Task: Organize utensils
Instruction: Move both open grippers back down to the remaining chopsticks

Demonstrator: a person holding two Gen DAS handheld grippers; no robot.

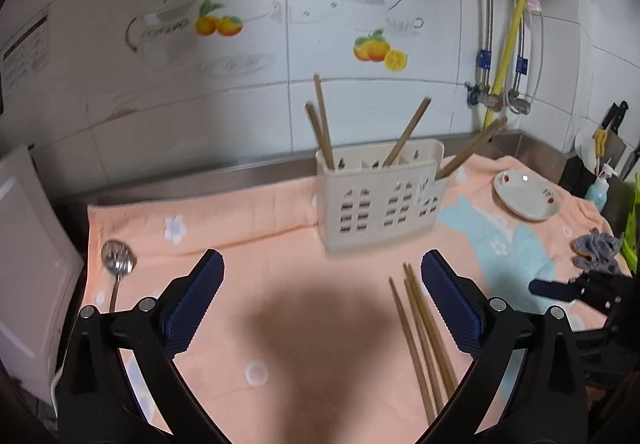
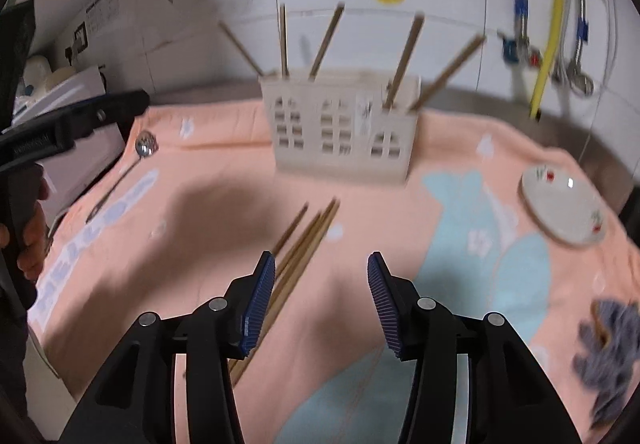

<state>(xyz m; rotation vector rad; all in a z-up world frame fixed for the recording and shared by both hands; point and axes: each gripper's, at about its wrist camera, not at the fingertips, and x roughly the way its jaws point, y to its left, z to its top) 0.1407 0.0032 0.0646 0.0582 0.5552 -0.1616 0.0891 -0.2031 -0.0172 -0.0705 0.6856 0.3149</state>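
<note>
A cream utensil holder (image 1: 380, 196) (image 2: 340, 132) with window cut-outs stands on the peach towel (image 1: 280, 228) (image 2: 224, 164) and holds several wooden chopsticks upright. More loose chopsticks (image 1: 424, 336) (image 2: 304, 244) lie on the towel in front of it. A metal spoon (image 1: 117, 264) (image 2: 138, 156) lies at the towel's left side. My left gripper (image 1: 322, 276) is open wide over bare towel, the loose chopsticks just inside its right finger. My right gripper (image 2: 322, 276) is open with nothing between its pads, and the chopsticks run under its left finger.
A white saucer (image 1: 526, 196) (image 2: 564, 208) with red flowers sits at the towel's right. A grey-blue cloth (image 1: 596, 248) (image 2: 612, 348) lies near the right edge. Pipes and a yellow hose (image 1: 508, 44) run down the tiled wall. A white board (image 1: 28, 244) leans at the left.
</note>
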